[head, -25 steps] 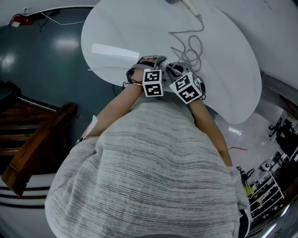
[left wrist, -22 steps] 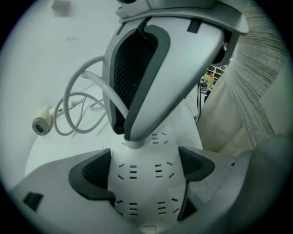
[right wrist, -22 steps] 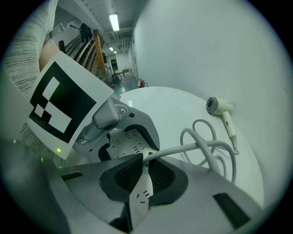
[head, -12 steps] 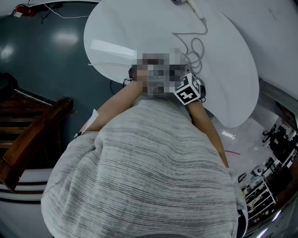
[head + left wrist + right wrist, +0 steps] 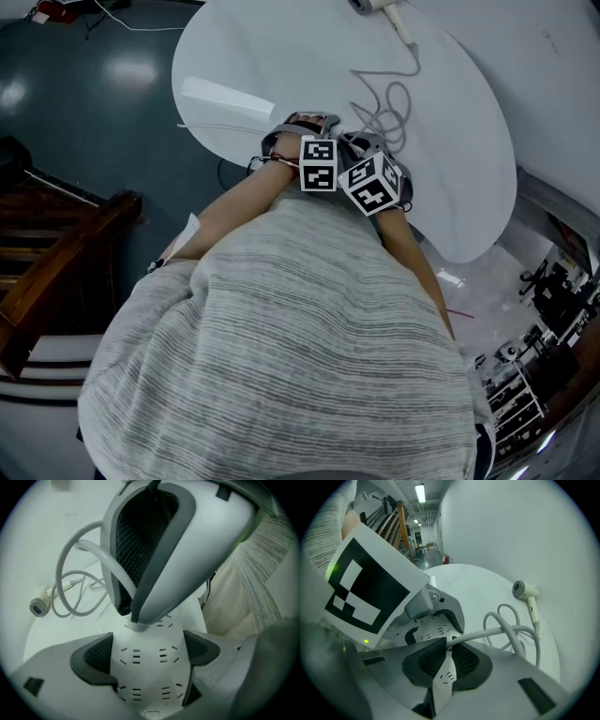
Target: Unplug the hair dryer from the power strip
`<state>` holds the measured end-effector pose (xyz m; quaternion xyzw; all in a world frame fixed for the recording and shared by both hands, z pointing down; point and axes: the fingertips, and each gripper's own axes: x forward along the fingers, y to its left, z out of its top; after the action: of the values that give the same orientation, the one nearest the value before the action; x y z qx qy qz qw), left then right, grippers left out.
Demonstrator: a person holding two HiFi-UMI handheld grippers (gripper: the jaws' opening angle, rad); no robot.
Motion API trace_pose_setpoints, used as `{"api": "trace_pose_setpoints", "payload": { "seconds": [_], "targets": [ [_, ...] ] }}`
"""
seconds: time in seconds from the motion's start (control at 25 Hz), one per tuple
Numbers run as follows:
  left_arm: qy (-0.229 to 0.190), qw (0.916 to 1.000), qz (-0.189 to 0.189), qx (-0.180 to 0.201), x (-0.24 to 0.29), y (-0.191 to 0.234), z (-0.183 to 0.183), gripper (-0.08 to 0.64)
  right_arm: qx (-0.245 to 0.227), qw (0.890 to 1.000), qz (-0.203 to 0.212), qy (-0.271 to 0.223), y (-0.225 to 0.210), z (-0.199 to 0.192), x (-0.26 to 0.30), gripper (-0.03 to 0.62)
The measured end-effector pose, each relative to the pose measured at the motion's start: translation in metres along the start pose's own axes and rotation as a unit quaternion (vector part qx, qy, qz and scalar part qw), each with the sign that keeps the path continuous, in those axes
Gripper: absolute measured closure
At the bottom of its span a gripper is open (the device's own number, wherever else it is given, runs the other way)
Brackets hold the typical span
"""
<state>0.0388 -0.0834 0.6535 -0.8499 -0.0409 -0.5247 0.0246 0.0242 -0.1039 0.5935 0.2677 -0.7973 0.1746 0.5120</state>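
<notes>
While above white table (image 5: 441, 141) (teal floor (image 5: 84, 122)): left tool (image 5: 147, 645) tight on power strip (image 5: 150, 686), right tool (image 5: 447, 657) on plug (image 5: 137, 624).

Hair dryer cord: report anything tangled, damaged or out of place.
Nothing looks damaged. The cord lies in loose overlapping loops between the hair dryer and the right tool, shut on its plug.

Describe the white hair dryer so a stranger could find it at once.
On the round white table, at its far edge, lies the small cream-white hair dryer. Unlike the looped grey cable beside it, it has a round barrel and a straight handle.
</notes>
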Motion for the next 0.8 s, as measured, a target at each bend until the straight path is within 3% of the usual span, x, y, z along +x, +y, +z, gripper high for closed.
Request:
{"api": "trace_pose_setpoints", "payload": {
  "seconds": [0.16, 0.28, 0.8],
  "targets": [
    [0.0, 1.0, -0.003, 0.0, -0.001, 0.0, -0.002, 0.101, 0.016, 0.997, -0.022, -0.076, -0.014, 0.043, -0.043, 0.541],
    [0.002, 1.0, -0.004, -0.001, -0.001, -0.001, -0.004, 0.1, 0.018, 0.994, -0.028, -0.103, -0.035, 0.066, -0.072, 0.541],
    [0.001, 0.9999, -0.012, 0.004, 0.0, -0.002, -0.002, 0.1, 0.114, 0.978, -0.051, -0.168, -0.086, 0.06, -0.112, 0.54]
  ]
}}
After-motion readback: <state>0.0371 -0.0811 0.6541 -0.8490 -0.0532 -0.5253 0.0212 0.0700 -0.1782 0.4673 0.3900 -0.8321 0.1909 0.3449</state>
